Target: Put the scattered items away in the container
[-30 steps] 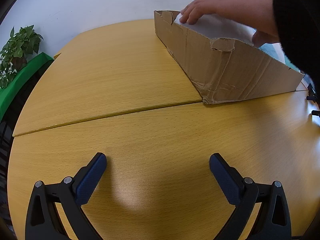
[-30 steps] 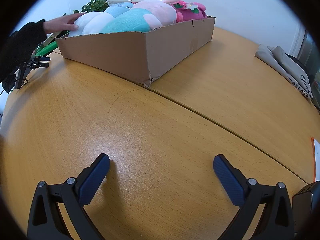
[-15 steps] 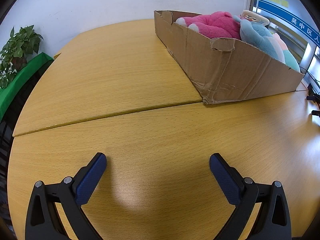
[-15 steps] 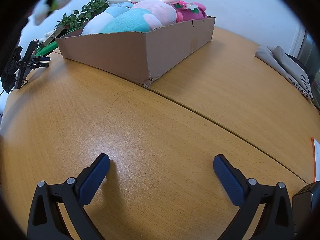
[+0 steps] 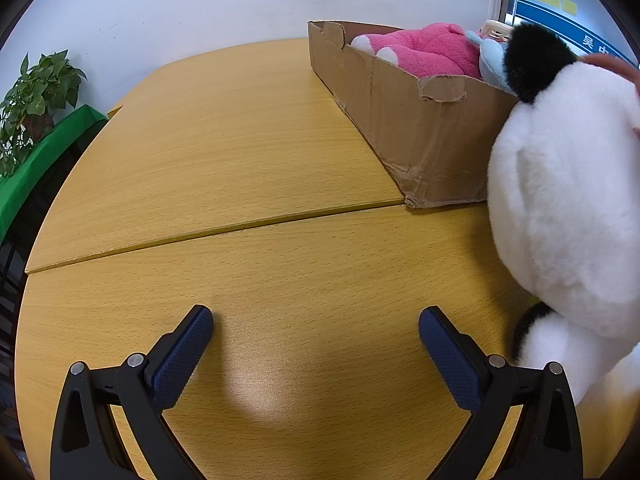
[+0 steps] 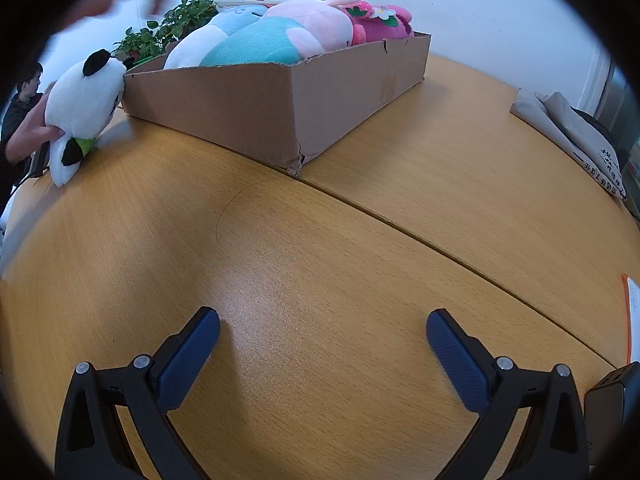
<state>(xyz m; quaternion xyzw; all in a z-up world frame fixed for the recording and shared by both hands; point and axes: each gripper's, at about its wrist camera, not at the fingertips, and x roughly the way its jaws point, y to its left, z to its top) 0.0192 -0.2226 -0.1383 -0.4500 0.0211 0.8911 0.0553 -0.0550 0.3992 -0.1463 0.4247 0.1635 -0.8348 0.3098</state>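
Observation:
A cardboard box (image 5: 416, 120) (image 6: 288, 108) stands on the wooden table, filled with plush toys: a pink one (image 5: 424, 54), a teal and pink one (image 6: 272, 40) and a strawberry-pink one (image 6: 380, 24). A white and black panda plush (image 5: 568, 208) (image 6: 84, 104) sits on the table beside the box, held by a bare hand (image 6: 36, 132). My left gripper (image 5: 316, 344) is open and empty above the table, with the panda just right of its right finger. My right gripper (image 6: 322, 344) is open and empty, far from the panda.
The round wooden table (image 5: 240, 160) has a seam across it. A potted plant (image 5: 36, 92) and green ledge stand at the left. A grey folded bag (image 6: 572, 136) lies at the table's right edge. A dark device (image 6: 608, 404) sits by my right gripper.
A hand took the panda plush out of the box, lifted it away, and now sets it on the table beside the box. Both grippers have stayed still and open.

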